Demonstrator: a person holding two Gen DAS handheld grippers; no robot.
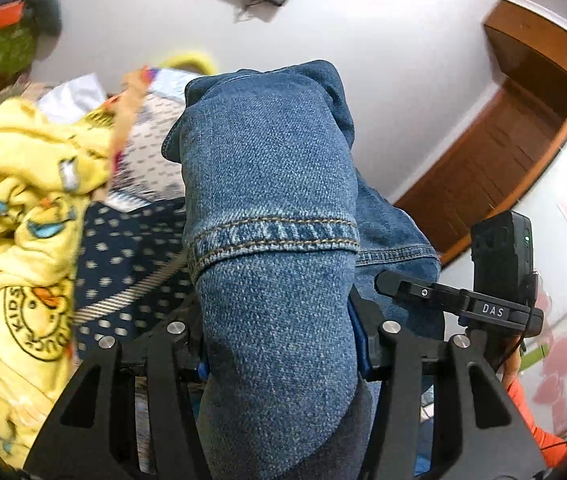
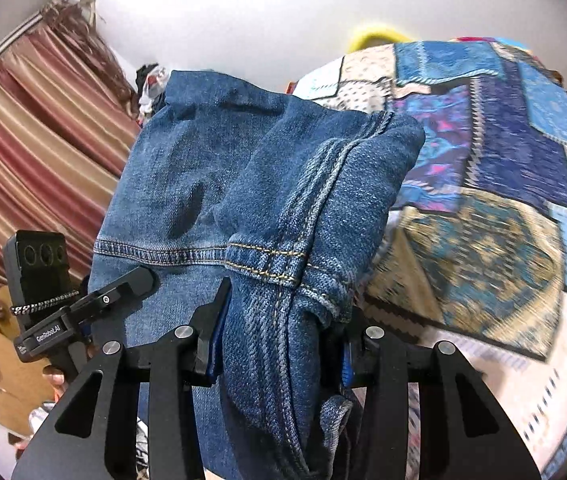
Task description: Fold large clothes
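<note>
Folded blue denim jeans [image 1: 267, 168] hang lifted in the air, with a stitched hem running across them. My left gripper [image 1: 279, 344] is shut on a thick bundle of the denim, which fills the space between its fingers. In the right wrist view the jeans [image 2: 211, 184] show a seam and hem, and my right gripper [image 2: 279, 332] is shut on a bunched fold of them. Each gripper appears at the edge of the other's view: the right gripper [image 1: 459, 304] at the right, the left gripper [image 2: 83, 308] at the left. Both sit close beside the denim.
A yellow duck-print garment [image 1: 23, 200] lies crumpled at the left on a navy dotted cloth [image 1: 131, 248]. A patchwork quilt [image 2: 503, 160] covers the bed at the right. Striped curtains [image 2: 43, 120] hang at the left. A wooden door frame [image 1: 523, 120] and an orange sleeve [image 1: 531, 412] are at the right.
</note>
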